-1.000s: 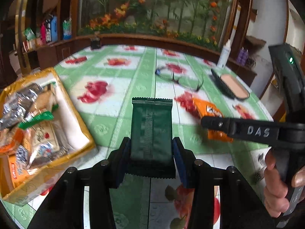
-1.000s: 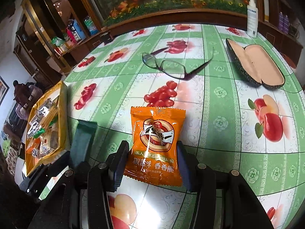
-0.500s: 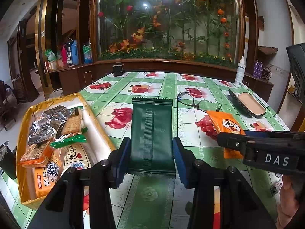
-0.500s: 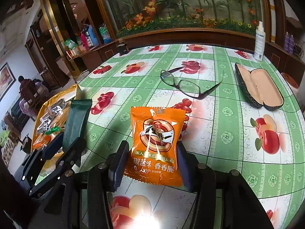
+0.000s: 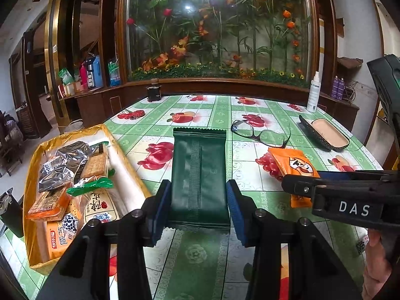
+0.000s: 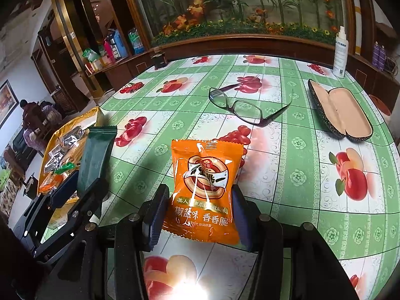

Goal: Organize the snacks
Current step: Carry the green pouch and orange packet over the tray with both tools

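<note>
Above the tablecloth (image 5: 217,115), each gripper's jaws clamp a snack packet.

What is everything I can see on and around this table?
green packet: one, dark green, gripped in the left tool, above the table
orange packet: one, orange, gripped in the right tool
snack box: one, gold, at the table's left edge, full of mixed packets
glasses: one pair, dark frame, unfolded mid-table
glasses case: one, dark with tan lining, open, far right
spray bottle: one, white, on the ledge behind
table: one, green cloth with fruit prints
left tool: one, black, blue pads
right tool: one, black
hand: one, holding the right tool
</note>
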Tool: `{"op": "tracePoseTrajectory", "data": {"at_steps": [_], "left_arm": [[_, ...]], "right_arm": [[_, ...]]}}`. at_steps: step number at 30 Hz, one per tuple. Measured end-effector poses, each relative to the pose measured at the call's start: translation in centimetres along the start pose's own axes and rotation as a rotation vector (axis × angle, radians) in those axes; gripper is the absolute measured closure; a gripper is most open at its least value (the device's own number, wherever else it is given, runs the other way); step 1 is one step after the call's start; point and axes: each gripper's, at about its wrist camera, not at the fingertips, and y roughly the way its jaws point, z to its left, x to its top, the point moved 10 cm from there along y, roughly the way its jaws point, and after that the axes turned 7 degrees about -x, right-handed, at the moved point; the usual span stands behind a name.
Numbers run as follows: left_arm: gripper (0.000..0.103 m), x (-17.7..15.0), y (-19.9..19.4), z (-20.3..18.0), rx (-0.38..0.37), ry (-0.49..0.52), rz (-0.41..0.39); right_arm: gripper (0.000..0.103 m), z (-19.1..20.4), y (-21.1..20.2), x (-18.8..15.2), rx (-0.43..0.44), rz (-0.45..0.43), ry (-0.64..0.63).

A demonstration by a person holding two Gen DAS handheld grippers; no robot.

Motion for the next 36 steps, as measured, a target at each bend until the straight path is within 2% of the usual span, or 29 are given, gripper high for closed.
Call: {"op": "tracePoseTrajectory", "data": {"at_steps": [15,24,36], "left_arm": [[0.059,-0.1,0.0,-0.3,-0.008,-0.005,0.003],[0.059,0.2,-0.7,0.2,-0.009,-0.036,-0.025],[0.059,0.1,-1.9,0.1,-0.002,-0.029,-0.018]], "right_arm": [[0.05,0.0,0.1,-0.1,-0.004,0.001,0.0],[0.05,0.7,-0.2,-0.1,-0.033,-0.022,-0.033],[0.05,1.7,-0.6,-0.5,0.002,-0.014,-0.039]]}}
